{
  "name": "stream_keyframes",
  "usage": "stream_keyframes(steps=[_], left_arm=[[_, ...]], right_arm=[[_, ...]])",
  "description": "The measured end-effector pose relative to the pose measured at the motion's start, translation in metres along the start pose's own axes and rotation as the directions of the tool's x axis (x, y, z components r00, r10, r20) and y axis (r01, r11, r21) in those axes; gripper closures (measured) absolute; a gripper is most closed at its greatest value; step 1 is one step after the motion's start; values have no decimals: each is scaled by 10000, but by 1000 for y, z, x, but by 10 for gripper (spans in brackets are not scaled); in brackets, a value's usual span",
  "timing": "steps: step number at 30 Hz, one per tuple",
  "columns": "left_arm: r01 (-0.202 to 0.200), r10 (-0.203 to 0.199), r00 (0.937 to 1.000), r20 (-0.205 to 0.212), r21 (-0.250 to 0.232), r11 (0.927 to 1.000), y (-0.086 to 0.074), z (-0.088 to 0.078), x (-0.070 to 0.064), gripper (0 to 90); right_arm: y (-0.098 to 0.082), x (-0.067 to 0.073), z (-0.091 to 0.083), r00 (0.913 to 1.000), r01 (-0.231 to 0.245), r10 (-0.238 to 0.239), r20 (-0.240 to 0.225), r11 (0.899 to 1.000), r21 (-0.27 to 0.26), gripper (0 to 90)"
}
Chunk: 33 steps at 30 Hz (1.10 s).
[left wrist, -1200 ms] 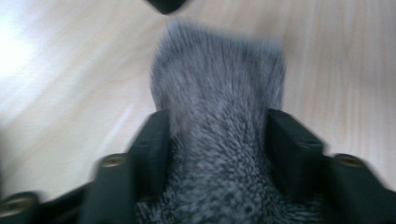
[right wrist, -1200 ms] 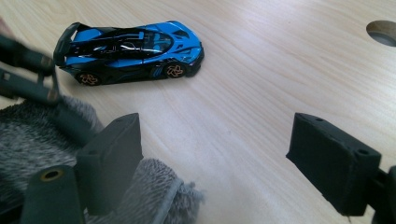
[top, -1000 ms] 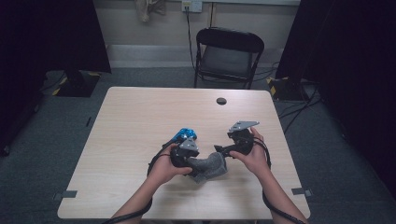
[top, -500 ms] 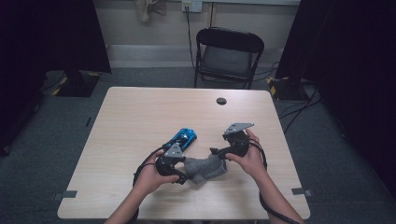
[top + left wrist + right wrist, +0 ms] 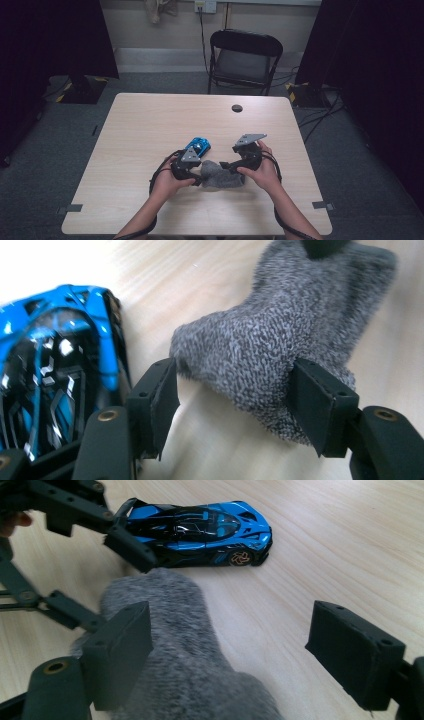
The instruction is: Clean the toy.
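The jaws of the left gripper, which have just been closing, are seen straddling one end of a fuzzy grey knitted sock, touching its sides without a firm clamp. The jaws of the right gripper are spread wide, released, with the sock's other end beside one jaw. The sock is laid on the pale wooden counter, just beside a glossy blue toy sports car.

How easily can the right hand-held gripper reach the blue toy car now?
Probably not directly. The grey sock lies between the right hand-held gripper and the blue toy car, and a jaw of the left hand-held gripper sits at the car's rear. Its jaws are open.
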<state>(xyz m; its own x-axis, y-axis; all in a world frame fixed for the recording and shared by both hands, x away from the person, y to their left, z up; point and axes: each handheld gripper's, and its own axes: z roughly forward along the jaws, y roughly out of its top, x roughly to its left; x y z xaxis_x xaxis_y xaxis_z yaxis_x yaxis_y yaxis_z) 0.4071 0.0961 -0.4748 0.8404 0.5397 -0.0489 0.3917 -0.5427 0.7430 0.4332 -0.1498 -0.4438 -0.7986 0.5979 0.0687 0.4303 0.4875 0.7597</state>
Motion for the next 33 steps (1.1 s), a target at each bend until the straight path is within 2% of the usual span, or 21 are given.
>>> stream_keyframes(steps=[5,9,11,14,17,21,23,25,28,30,33], left_arm=[[260,-263,9995,-167,-158,9995,6,6,5,361],[639,-650,9976,-256,-396,9972,7,2,8,309],[680,-692,9973,-259,-459,9966,7,-2,9,292],[574,-594,9973,-434,-466,9973,8,-8,12,266],[632,-657,9967,-468,-530,9966,8,-12,15,255],[778,-828,9934,-795,-640,9949,7,-19,28,227],[708,-761,9932,-880,-620,9956,9,-21,32,212],[682,-739,9922,-1003,-586,9959,10,-22,35,202],[747,-811,9878,-1329,-526,9958,12,-23,47,195],[806,-864,9840,-1557,-426,9958,13,-21,54,191],[915,-952,9815,-1664,-299,9954,16,-16,61,189]], right_arm=[[2,5,2,9994,192,-195,-303,9998,-96,177],[1,8,4,9984,280,-279,-489,9996,7,191],[-2,8,7,9973,371,-360,-636,9992,162,201],[-7,9,13,9971,459,-432,-628,9981,409,207],[-13,10,21,9968,448,-405,-682,9971,620,211],[-21,14,33,9939,589,-497,-980,9939,937,224],[-25,14,39,9940,796,-700,-841,9900,1165,248],[-26,14,40,9941,782,-691,-837,9908,1106,261],[-30,11,40,9942,796,-730,-786,9932,849,390],[-31,9,39,9939,794,-731,-830,9940,752,527],[-32,5,35,9951,296,-232,-961,9974,653,626]])
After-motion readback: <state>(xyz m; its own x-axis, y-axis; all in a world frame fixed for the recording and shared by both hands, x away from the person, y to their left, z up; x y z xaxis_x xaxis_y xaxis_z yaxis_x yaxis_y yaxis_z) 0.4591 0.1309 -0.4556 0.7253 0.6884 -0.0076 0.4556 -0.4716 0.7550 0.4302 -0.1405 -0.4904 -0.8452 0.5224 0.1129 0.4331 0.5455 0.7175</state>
